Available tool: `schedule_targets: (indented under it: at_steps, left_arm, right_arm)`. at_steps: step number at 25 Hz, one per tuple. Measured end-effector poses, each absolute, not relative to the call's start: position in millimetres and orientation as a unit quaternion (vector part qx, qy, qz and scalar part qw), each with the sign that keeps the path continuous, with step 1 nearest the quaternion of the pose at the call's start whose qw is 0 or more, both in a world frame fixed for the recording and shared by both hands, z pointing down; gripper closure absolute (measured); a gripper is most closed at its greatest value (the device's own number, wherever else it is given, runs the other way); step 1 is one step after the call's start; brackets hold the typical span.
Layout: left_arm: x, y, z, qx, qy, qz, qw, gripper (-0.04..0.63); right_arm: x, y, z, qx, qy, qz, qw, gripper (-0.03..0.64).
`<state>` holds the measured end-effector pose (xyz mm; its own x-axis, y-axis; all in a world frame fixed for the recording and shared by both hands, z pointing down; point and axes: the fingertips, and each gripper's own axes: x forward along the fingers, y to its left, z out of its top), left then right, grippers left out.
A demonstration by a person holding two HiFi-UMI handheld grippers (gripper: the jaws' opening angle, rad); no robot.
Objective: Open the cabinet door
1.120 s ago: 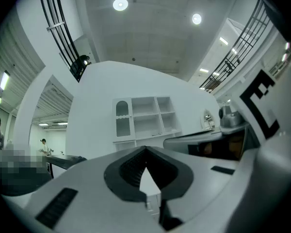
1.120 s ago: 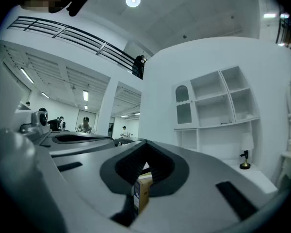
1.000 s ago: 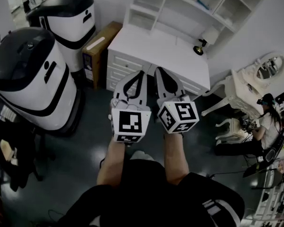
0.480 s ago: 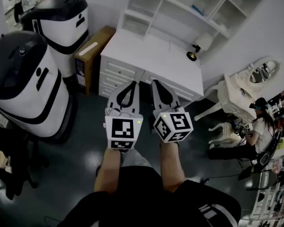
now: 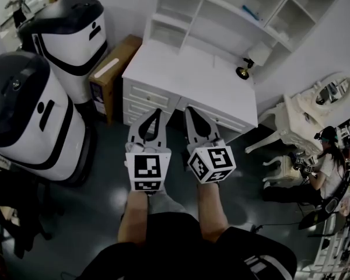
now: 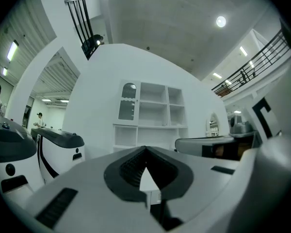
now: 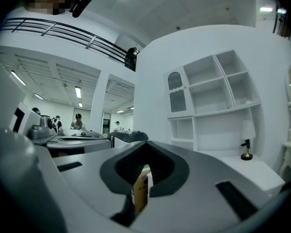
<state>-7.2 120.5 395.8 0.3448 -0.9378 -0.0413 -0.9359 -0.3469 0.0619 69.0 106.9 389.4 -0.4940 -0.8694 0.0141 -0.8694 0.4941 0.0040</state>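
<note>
A white desk [image 5: 192, 69] with a shelf hutch [image 5: 221, 16] stands against the wall ahead. The hutch's small cabinet door [image 6: 128, 102], arched and glazed, is at its upper left and looks closed; it also shows in the right gripper view [image 7: 174, 93]. Drawers [image 5: 141, 97] line the desk's front. My left gripper [image 5: 153, 112] and right gripper [image 5: 189, 111] are held side by side, level, short of the desk's front edge. Both are shut with nothing between the jaws, as seen in the left gripper view [image 6: 145, 148] and the right gripper view [image 7: 146, 143].
Two large white-and-black machines [image 5: 29, 115] [image 5: 70, 34] stand at the left, with a brown cardboard box [image 5: 111, 69] against the desk's left side. A small lamp [image 5: 243, 72] sits on the desk. At the right are a white vanity with a mirror [image 5: 315, 98] and a seated person [image 5: 326, 156].
Both grippers have moved together toward the desk and sunk a little, still side by side. Their jaws stayed shut.
</note>
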Motion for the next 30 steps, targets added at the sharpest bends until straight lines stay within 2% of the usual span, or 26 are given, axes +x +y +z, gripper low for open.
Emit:
schedule_targets:
  at_steps: [6, 12, 17, 30]
  left_arm:
    - [15.1, 48.5, 404.4, 0.827, -0.562, -0.017, 0.020, 0.586]
    - [37.6, -19.1, 396.4, 0.828, -0.560, 0.001, -0.023, 0.586]
    - [57.9, -72.2, 390.6, 0.836, -0.548, 0.004, -0.034, 0.586]
    - [91.7, -147.2, 347.5, 0.833, -0.547, -0.018, -0.079, 0.586]
  right_arm:
    - [98.0, 38.3, 390.7, 0.515, -0.856, 0.030, -0.014, 0.607]
    - [124.7, -26.1, 393.2, 0.523, -0.851, 0.044, -0.025, 0.607]
    - [144.9, -82.3, 394.9, 0.525, -0.849, 0.051, -0.035, 0.606]
    - [175.7, -157.2, 355.8, 0.510, -0.856, 0.022, -0.078, 0.607]
